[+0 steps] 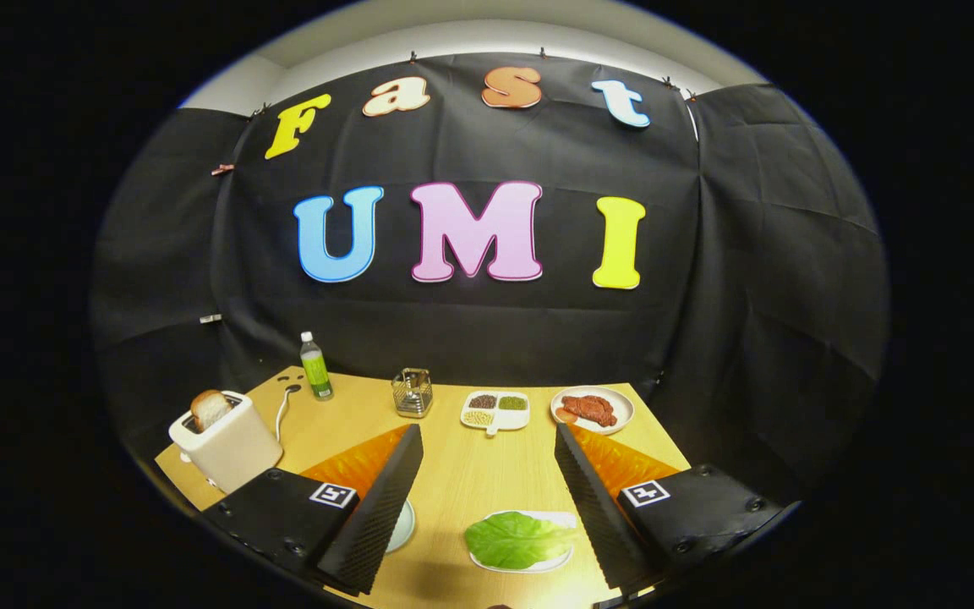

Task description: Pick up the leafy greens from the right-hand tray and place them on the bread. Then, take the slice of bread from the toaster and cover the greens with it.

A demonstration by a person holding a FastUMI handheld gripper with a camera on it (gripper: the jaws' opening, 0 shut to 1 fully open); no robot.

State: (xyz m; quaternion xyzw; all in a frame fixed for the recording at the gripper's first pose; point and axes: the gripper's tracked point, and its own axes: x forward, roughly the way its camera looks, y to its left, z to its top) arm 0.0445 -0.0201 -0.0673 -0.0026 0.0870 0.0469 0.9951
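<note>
Fingers of the gripper point(487, 499) stand wide apart over the light wooden desk point(462, 482), holding nothing. Between them, nearer the right finger, lies the flat green lettuce leaf point(514, 539) on a white tray point(563, 560). Off left, a cream toaster point(229, 448) holds a bread slice point(209, 409) (upright in its slot).

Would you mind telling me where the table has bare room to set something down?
Bare wood runs between the open gripper fingers, from the greens up to the divided dish. The back row is crowded: bottle, wire holder, meat plate. The toaster fills the left corner.
</note>
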